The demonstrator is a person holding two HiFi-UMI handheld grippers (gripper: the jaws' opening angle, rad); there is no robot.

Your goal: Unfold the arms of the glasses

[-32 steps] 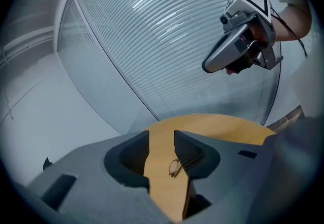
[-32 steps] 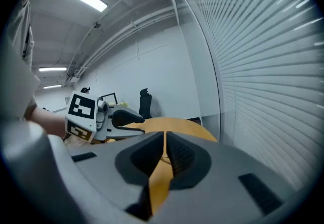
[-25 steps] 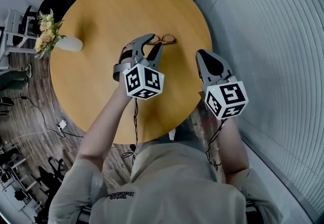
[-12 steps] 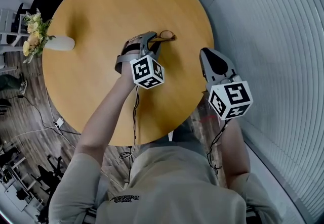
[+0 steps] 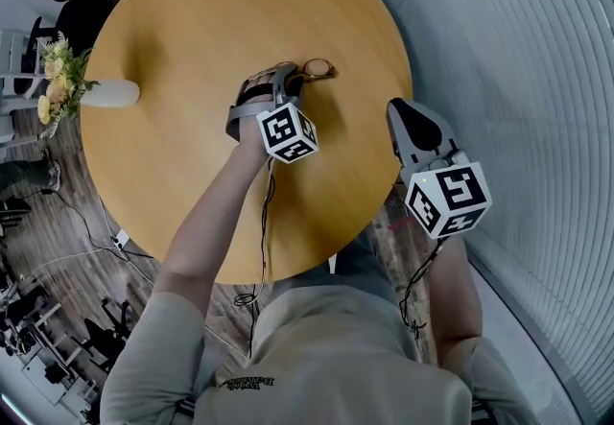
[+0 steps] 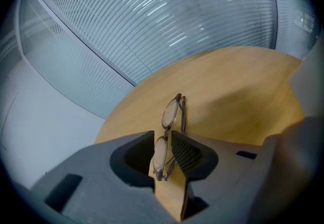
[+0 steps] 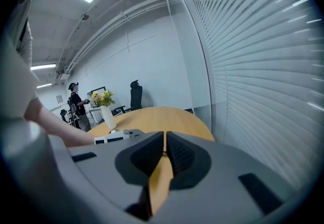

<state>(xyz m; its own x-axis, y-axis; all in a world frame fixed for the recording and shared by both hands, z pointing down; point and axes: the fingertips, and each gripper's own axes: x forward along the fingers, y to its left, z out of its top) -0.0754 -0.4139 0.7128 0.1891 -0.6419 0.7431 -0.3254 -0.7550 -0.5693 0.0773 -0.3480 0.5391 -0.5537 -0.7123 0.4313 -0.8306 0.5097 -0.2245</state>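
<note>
While the round wooden table [image 5: 173, 174] fills the view below, the left gripper [image 6: 163, 141] is the nearer of the 2 to the work, low over the far side of the top. The right gripper [image 7: 164, 139] hangs off the table's right edge, its jaws drawn almost together on nothing. The folded glasses [image 6: 172, 112] lie on the wood, long axis running straight away from the left gripper, whose jaws are closing around the near lens, not visibly clamped.
</note>
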